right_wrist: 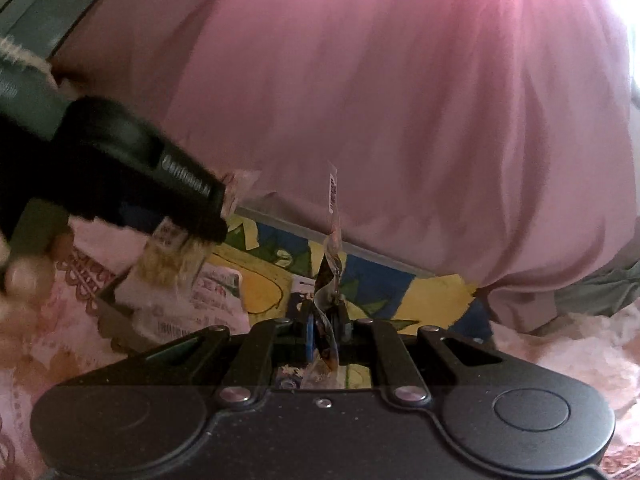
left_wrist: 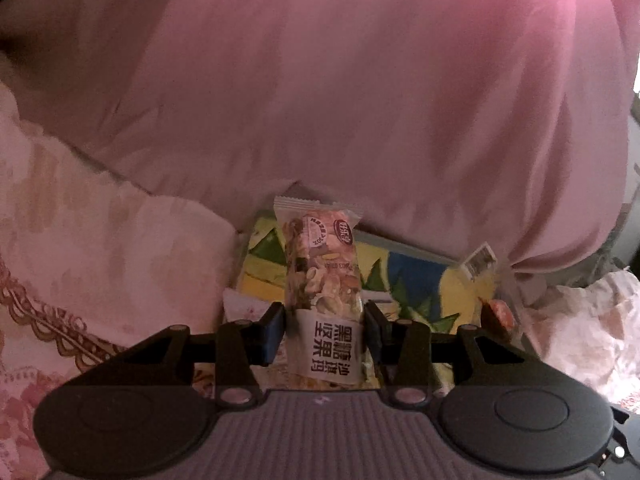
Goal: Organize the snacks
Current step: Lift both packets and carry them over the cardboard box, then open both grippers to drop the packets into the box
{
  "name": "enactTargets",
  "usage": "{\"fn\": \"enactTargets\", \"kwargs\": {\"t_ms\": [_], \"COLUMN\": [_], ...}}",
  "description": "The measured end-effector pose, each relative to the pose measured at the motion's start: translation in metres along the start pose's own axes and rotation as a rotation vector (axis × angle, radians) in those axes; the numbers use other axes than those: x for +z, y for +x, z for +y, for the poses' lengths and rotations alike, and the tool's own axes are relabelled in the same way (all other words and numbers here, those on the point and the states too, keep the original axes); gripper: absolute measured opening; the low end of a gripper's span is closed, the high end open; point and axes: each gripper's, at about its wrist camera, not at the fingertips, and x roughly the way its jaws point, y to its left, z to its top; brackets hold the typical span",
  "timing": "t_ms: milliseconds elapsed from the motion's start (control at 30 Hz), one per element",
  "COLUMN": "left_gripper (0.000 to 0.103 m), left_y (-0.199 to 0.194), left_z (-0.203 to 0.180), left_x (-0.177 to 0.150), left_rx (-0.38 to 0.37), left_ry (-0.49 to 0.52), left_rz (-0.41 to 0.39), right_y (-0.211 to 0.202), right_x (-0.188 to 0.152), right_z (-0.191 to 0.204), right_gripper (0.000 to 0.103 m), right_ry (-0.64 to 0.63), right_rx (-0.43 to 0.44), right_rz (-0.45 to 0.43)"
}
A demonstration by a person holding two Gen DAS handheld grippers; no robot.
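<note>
Left gripper [left_wrist: 324, 332] clamped on nut bar [left_wrist: 320, 264], labelled 黑糖坚果沙琪玛. Right gripper [right_wrist: 325, 326] pinched thin wrapper [right_wrist: 333, 248] edge-on. Hemmed in by pink bedding [left_wrist: 340, 100].

The snack bar wrapper [left_wrist: 320, 280] in the left wrist view carries a white label with bold black Chinese characters reading 黑糖沙琪玛 and 坚果, seen upside down. Higher on the same wrapper sits a round dark red brand logo and small print beneath it, both too blurred to read. In the right wrist view, the other gripper's black body [right_wrist: 176, 184] bears a pale brand word, possibly "GenRobot.AI". A thin packet [right_wrist: 332, 216] shows a barcode strip, and a white packet [right_wrist: 216, 292] has red characters, unreadable.
</note>
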Motion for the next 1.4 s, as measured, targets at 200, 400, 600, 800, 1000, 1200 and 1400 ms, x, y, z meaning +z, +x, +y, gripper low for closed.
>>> {"fn": "enactTargets", "kwargs": {"t_ms": [200, 400, 600, 800, 1000, 1200, 1400], "left_gripper": [0.046, 0.046, 0.046, 0.047, 0.06, 0.079, 0.091], "left_y": [0.009, 0.027, 0.036, 0.035, 0.017, -0.018, -0.058], "left_z": [0.006, 0.01, 0.012, 0.015, 0.013, 0.005, 0.001], "left_x": [-0.003, -0.007, -0.014, -0.015, -0.01, -0.001, 0.003], "left_rx": [-0.007, 0.017, 0.027, 0.017, 0.01, 0.021, 0.06], "left_ry": [0.004, 0.007, 0.014, -0.002, -0.028, -0.023, -0.005], "left_rz": [-0.012, 0.067, 0.115, 0.119, 0.083, 0.011, -0.056], "right_y": [0.026, 0.034, 0.041, 0.038, 0.023, -0.001, -0.041], "right_x": [-0.007, -0.01, -0.015, -0.018, -0.014, 0.0, 0.02], "right_z": [0.012, 0.017, 0.016, 0.013, 0.006, 0.004, 0.0], "right_gripper": [0.009, 0.009, 0.014, 0.031, 0.061, 0.08, 0.098], "right_ry": [0.007, 0.015, 0.037, 0.059, 0.12, 0.135, 0.164], "right_rx": [0.022, 0.032, 0.025, 0.022, 0.049, 0.068, 0.081], "right_rz": [0.055, 0.094, 0.121, 0.132, 0.131, 0.13, 0.076]}}
